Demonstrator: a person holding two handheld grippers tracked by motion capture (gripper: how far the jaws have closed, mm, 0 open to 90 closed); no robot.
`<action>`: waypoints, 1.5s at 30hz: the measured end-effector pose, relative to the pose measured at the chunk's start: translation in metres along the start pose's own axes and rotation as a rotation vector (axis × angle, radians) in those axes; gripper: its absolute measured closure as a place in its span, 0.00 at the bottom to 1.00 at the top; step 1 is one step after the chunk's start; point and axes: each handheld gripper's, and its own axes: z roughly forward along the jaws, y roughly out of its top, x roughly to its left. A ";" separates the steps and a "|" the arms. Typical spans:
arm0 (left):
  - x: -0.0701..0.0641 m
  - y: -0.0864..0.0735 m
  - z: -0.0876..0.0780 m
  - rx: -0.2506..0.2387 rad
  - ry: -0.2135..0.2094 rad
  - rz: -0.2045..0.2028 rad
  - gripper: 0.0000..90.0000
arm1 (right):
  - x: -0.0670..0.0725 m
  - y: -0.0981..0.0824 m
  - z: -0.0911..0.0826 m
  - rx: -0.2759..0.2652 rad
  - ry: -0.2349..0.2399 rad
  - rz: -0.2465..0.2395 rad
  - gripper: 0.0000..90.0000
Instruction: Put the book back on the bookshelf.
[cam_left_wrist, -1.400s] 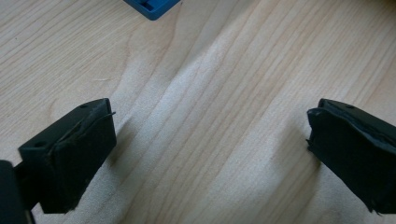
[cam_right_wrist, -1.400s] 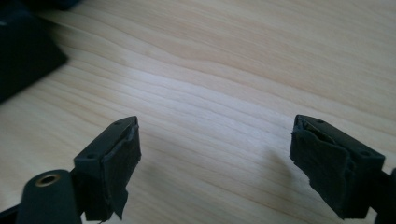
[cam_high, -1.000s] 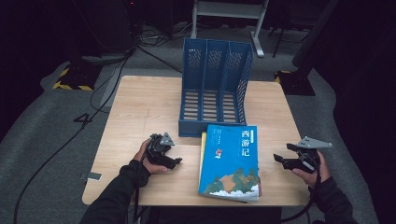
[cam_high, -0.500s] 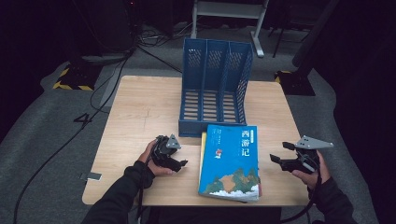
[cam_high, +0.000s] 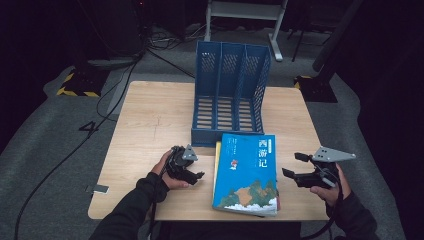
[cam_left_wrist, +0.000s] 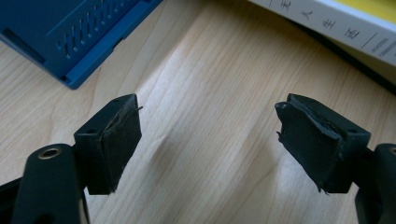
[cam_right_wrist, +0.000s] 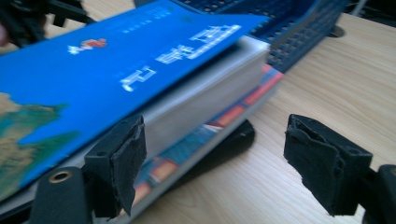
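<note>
Book stack (cam_high: 246, 175) lies between both tools, left tool (cam_high: 192, 169) and right tool (cam_high: 294, 165) gaping, neither touching it.

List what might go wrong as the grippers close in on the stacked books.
1. The blue book lies on a second book beneath, so the open right gripper, level with their edges, might catch only the top one and the stack could slide apart.
2. The file rack stands right behind the books; a lifted book may knock it.
3. The open left gripper may push the books sideways.

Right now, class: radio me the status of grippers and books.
Left gripper open, empty, left of books. Right gripper open at their right edge, not touching. Rack behind, nothing blocking.
</note>
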 end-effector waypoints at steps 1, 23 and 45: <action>-0.001 0.002 0.000 -0.005 0.005 0.008 0.22 | 0.002 0.001 0.001 0.001 0.016 0.002 0.26; 0.001 0.031 0.009 -0.083 0.055 0.033 0.23 | 0.014 0.008 0.032 0.134 0.185 0.076 0.15; 0.005 0.035 0.010 -0.115 0.000 0.009 0.25 | 0.019 0.022 0.046 0.195 0.294 -0.004 0.16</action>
